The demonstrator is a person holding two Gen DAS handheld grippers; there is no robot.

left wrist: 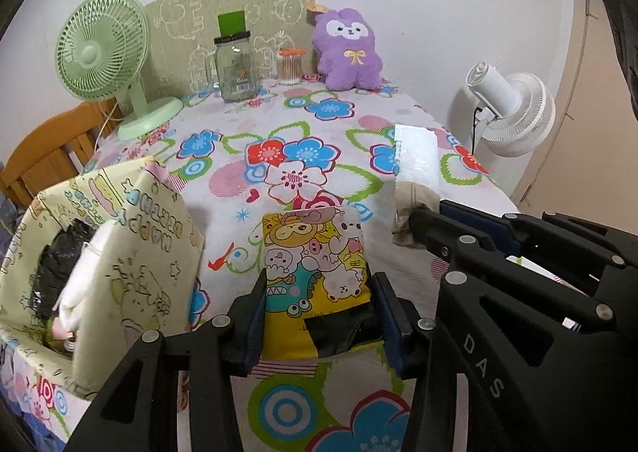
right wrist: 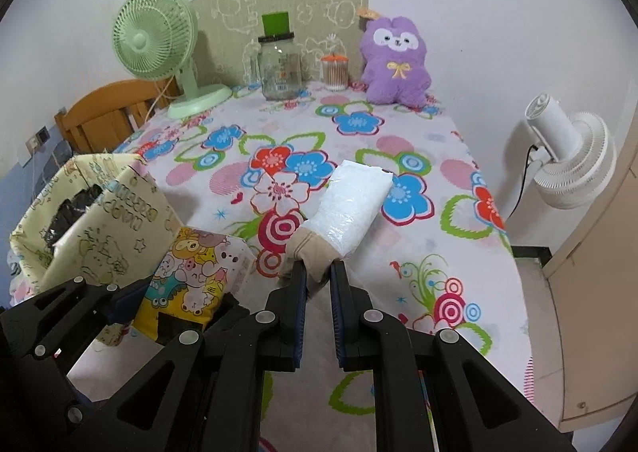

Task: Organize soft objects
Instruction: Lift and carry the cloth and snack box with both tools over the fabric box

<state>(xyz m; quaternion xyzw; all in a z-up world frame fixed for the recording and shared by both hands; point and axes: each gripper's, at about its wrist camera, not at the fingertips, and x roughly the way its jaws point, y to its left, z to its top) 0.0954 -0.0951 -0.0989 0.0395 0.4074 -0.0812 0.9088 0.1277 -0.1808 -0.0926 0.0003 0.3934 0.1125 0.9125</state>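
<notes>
My left gripper [left wrist: 319, 282] is shut on a cartoon-printed tissue pack [left wrist: 317, 272], held above the flowered tablecloth [left wrist: 279, 133]. The same tissue pack [right wrist: 195, 272] shows at the lower left of the right wrist view. My right gripper [right wrist: 318, 272] is shut on the beige end of a white plastic-wrapped soft bundle [right wrist: 351, 205], which sticks out forward over the table. That bundle [left wrist: 416, 169] also appears at the right of the left wrist view. A pale yellow paper-covered box [left wrist: 99, 252] stands at the left, with dark and white soft items inside it.
A purple plush [left wrist: 347, 49], a glass jar [left wrist: 235, 69], a cotton swab tub [left wrist: 290, 67] and a green desk fan [left wrist: 99, 53] stand along the back wall. A white fan [right wrist: 570, 169] sits off the table's right edge. A wooden chair [right wrist: 103, 113] is behind the left.
</notes>
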